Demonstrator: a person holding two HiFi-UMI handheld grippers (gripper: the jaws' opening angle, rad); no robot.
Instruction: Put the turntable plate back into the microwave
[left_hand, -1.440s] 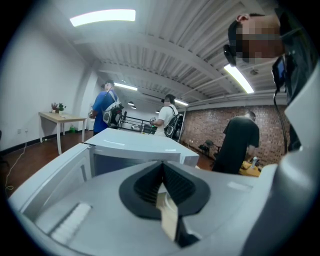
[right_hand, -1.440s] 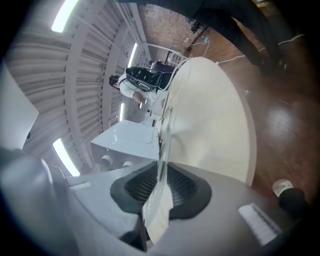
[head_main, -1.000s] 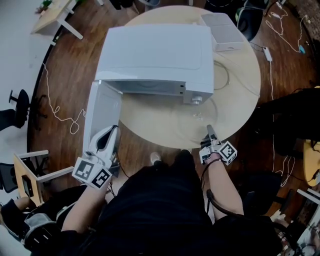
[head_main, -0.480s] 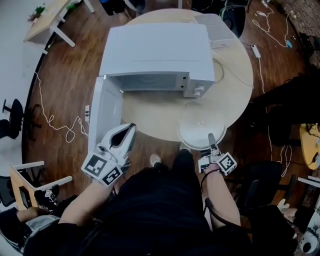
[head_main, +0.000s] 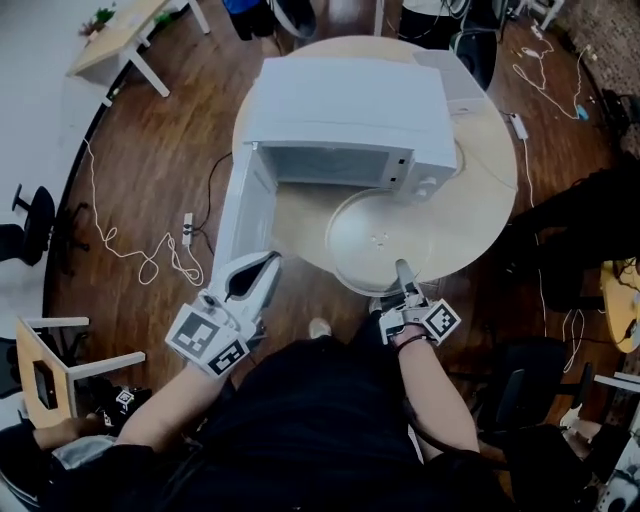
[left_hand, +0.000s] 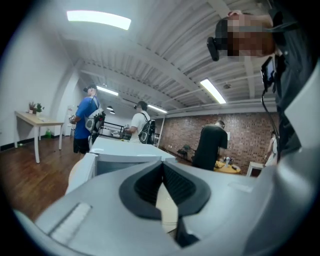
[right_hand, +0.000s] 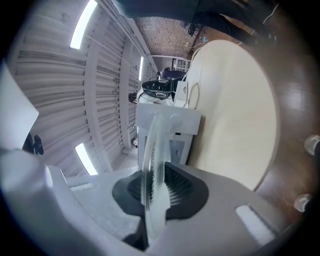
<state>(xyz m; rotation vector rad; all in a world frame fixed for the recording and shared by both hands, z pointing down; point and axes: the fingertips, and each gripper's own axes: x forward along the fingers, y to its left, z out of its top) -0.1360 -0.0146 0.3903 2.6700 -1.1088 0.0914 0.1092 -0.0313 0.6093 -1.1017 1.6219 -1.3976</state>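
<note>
The white microwave (head_main: 345, 105) stands on the round pale table (head_main: 485, 195) with its door (head_main: 245, 215) swung open to the left. My right gripper (head_main: 402, 272) is shut on the near rim of the clear glass turntable plate (head_main: 375, 235) and holds it about level in front of the oven's open cavity. In the right gripper view the plate (right_hand: 150, 160) runs edge-on between the pads, towards the microwave (right_hand: 170, 125). My left gripper (head_main: 262, 268) is shut and empty, near the open door's lower edge. In its own view its tips (left_hand: 161, 164) meet, pointing at the microwave (left_hand: 125, 155).
A white box (head_main: 455, 75) sits on the table behind the microwave. Cables trail across the wooden floor at left (head_main: 150, 250) and right. A wooden desk (head_main: 115, 35), a stool (head_main: 45, 365) and dark chairs ring the table. Several people stand beyond the table in the left gripper view.
The right gripper has lifted the plate from the table's near right edge and carried it left, up to the oven opening. The left gripper has shifted a little right and forward.
</note>
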